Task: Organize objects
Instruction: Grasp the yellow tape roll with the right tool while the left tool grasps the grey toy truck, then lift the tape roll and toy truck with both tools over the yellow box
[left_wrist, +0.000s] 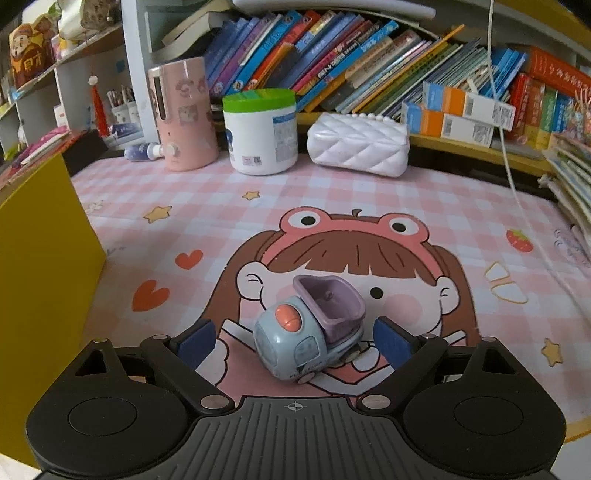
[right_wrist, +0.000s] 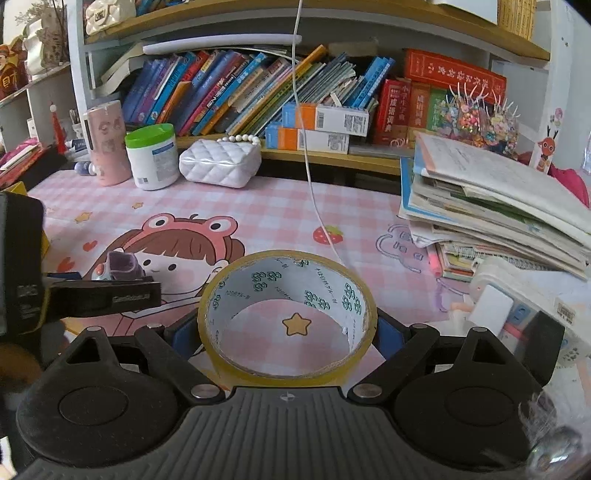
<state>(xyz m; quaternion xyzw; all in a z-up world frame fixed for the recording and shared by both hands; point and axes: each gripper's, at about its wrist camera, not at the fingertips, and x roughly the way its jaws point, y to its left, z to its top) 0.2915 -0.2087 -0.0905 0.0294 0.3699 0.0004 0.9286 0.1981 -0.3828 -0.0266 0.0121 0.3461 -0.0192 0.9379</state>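
A small blue toy truck (left_wrist: 306, 332) with a purple tipper bed and an orange knob stands on the pink cartoon desk mat (left_wrist: 332, 192). My left gripper (left_wrist: 293, 341) is open, its blue pads on either side of the truck with gaps on both sides. In the right wrist view the truck (right_wrist: 118, 266) shows behind the left gripper's black finger. My right gripper (right_wrist: 288, 332) is shut on a roll of yellowish tape (right_wrist: 288, 317), held upright across the pads above the mat.
A pink cylinder (left_wrist: 184, 114), a green-lidded white tub (left_wrist: 262, 133) and a white quilted purse (left_wrist: 358, 144) stand along the back. A yellow box (left_wrist: 40, 258) is at the left. A stack of books (right_wrist: 495, 210) and a white power strip (right_wrist: 524, 310) lie at the right. A white cable (right_wrist: 314, 192) hangs down.
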